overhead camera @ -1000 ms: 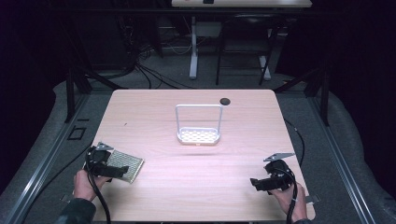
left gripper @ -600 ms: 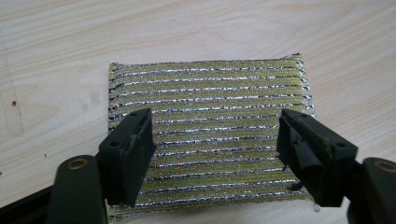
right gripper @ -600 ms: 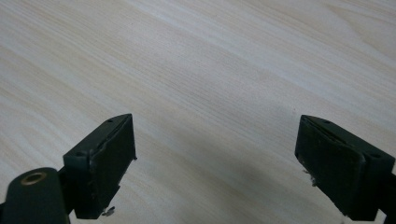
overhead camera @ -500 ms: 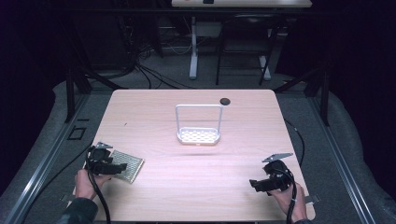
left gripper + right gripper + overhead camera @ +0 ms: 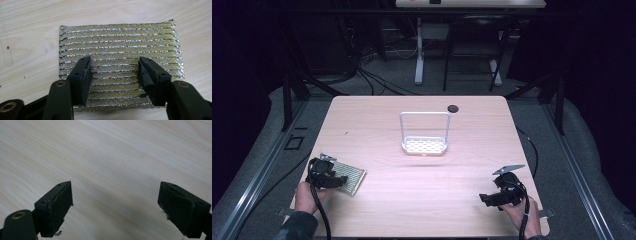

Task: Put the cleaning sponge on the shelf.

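- The scrubbing pad (image 5: pixel 120 62) is a flat rectangle, kinda gold-and-silver, with glittery metallic threads running in stripes across it.
- It's lying flat on the light wooden table (image 5: pixel 422 200), near the front-left corner, just in from the left edge.
- From the high view the pad (image 5: pixel 348 176) sits a bit skewed, so its sides aren't square to the table's edges.
- Edges look a little wavy and frayed, especially along the short sides, but the thing isn't folded or bunched up.
- Its near part lies between two black jaws, which stand over its surface; can't tell if they're actually pressing it.
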`<state>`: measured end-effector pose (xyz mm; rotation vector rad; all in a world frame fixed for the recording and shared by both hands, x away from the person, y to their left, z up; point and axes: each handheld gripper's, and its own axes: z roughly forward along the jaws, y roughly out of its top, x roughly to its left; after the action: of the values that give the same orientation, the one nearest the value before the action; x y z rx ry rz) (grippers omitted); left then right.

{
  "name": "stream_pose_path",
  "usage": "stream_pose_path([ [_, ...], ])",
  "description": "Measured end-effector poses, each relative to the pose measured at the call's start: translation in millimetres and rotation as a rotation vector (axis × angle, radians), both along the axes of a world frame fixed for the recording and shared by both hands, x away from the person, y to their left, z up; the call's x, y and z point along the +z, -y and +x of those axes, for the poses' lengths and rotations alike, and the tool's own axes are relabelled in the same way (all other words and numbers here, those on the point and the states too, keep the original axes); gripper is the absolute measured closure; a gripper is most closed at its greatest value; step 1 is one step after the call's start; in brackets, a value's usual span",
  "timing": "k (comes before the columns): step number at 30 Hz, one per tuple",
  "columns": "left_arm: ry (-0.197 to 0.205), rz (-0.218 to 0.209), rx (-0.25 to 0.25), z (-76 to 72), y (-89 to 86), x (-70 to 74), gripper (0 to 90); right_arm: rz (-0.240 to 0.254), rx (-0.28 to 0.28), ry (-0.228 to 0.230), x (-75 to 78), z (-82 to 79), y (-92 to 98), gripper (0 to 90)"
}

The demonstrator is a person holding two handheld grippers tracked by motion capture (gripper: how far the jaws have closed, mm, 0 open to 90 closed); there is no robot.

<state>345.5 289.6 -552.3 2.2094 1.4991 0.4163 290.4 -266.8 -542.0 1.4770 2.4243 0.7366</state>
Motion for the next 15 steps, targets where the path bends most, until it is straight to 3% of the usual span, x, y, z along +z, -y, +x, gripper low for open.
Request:
stream_pose_path([
  [6, -0.008, -0.001, 0.019, 0.2, 1.6, 0.4, 56.6, 0.003, -0.006, -0.007, 0.1, 0.1, 1.0, 13.0],
  [15, 0.006, -0.001, -0.026, -1.6, 6.4, 0.0, 81.4, 0.010, -0.017, 0.024, 2.3, -0.6, 2.4, 12.7],
])
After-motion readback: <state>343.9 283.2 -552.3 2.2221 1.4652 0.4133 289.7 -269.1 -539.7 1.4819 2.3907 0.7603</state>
